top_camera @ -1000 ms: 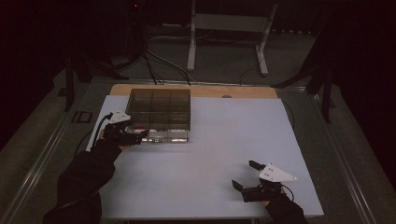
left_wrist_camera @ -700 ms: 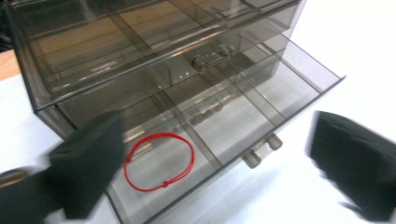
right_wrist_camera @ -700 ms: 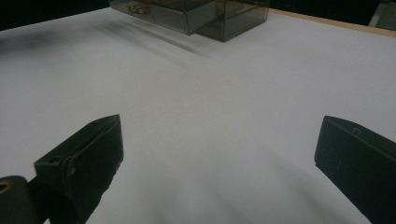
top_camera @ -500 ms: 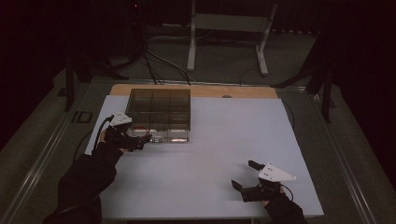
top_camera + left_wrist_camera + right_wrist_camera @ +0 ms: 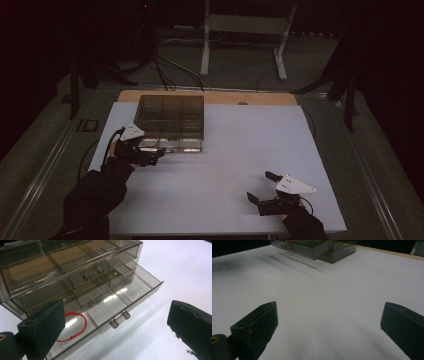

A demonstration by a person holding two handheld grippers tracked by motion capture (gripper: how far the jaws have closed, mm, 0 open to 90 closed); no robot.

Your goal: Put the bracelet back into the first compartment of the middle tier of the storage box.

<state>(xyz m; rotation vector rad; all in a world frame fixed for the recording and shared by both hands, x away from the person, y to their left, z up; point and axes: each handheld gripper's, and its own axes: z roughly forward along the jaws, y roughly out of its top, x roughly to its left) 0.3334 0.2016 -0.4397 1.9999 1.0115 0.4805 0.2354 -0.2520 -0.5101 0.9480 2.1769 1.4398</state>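
A smoky, see-through plastic drawer cabinet [image 5: 170, 116] stands on the white table top [image 5: 240, 150], toward its far left. Its bottom drawer [image 5: 107, 307] is pulled out toward the person and is split into 3 compartments. A loop of red string [image 5: 75, 326] lies flat in the end compartment, the 1 nearest the left gripper's left jaw in the left gripper view; the other 2 look empty, though glare on the plastic makes that hard to judge. A small clear knob [image 5: 120, 319] sticks out from the middle of the drawer front, and a second knob [image 5: 93, 274] sits on the closed drawer above.

The left gripper [image 5: 156, 155] hovers just in front of the open drawer; its jaws have just been opening and stand wide apart with nothing between them. The right gripper [image 5: 261, 191] rests low over the near right of the table, well apart from the cabinet, jaws spread wide and empty.
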